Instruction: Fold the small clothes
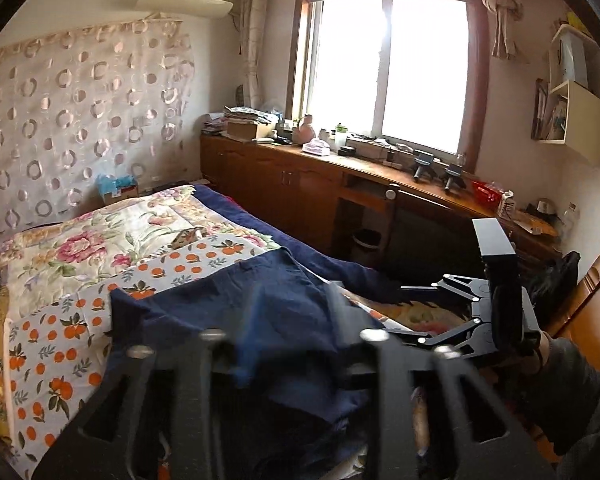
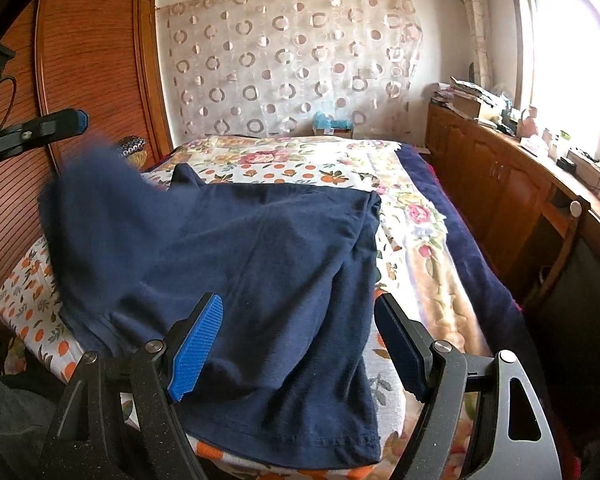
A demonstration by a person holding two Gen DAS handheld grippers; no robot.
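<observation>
A navy blue garment [image 2: 260, 248] lies spread on the bed's orange-and-flower quilt [image 2: 300, 160], with its hem toward me. Its left flap [image 2: 96, 184] is blurred in the air. My left gripper [image 2: 32, 148] hovers just above that flap, jaws apart and the cloth free of them. In the left wrist view the same gripper [image 1: 296, 320] is blurred over the navy garment [image 1: 204, 312]. My right gripper [image 2: 300, 340] is open, its blue pads [image 2: 198, 344] wide apart over the near hem and not touching the cloth. It also shows at the right as the right gripper [image 1: 396, 312].
A wooden cabinet [image 1: 300, 184] with a cluttered top runs under the window along the bed's right side, with a dark bin [image 1: 366, 244] below it. A wooden wardrobe [image 2: 92, 60] stands left of the bed. A blue box [image 2: 332, 124] sits at the bed's head.
</observation>
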